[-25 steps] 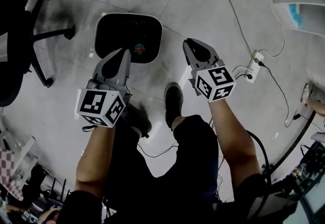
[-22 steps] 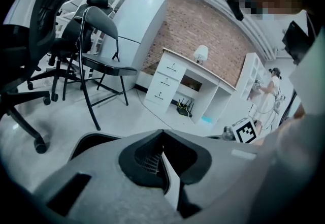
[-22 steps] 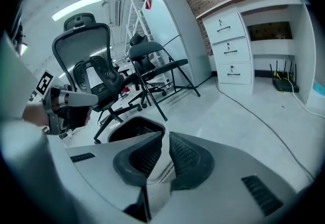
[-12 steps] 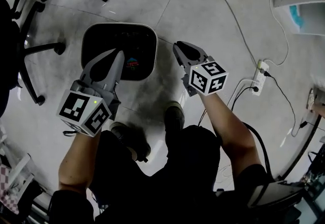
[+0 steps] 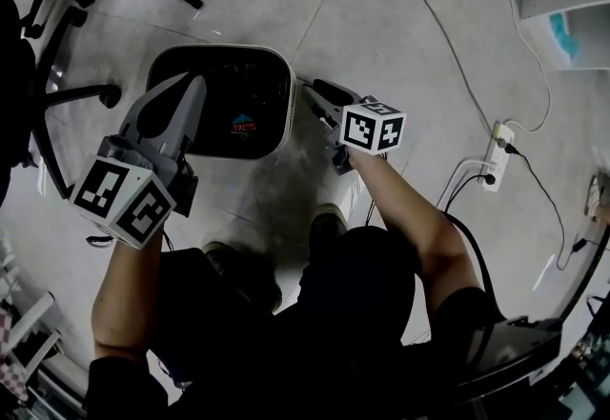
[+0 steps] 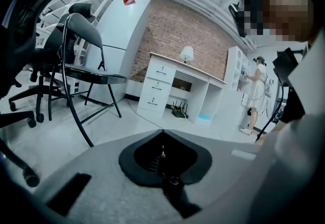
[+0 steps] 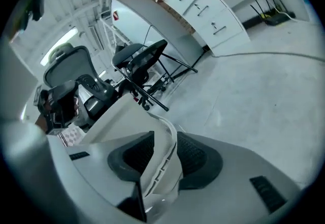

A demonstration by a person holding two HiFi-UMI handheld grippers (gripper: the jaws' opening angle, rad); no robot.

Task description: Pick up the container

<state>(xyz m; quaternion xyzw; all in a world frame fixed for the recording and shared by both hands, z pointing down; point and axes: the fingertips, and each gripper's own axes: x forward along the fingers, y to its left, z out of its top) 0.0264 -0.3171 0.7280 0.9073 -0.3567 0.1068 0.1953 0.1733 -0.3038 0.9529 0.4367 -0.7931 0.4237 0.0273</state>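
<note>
In the head view the container (image 5: 224, 102), dark inside with a pale rounded rim, lies low over the grey floor (image 5: 400, 18) just ahead of the person's shoes; whether it rests on the floor cannot be told. The left hand-held gripper (image 5: 191, 80) reaches over the container's left part, and the right hand-held gripper (image 5: 307, 88) meets its right rim. A power strip (image 5: 502, 156) with cables lies well apart to the right, and an office chair base (image 5: 67, 94) stands to the left. In the left gripper view the jaws are clenched together with nothing between them; beyond them stand a black chair (image 6: 81, 30), a white desk (image 6: 172, 88) with a lamp (image 6: 187, 54), and a brick wall (image 6: 177, 30). In the right gripper view the jaws are clamped on the container's white wall, which rises between the ribbed dark pads (image 7: 195, 159).
</note>
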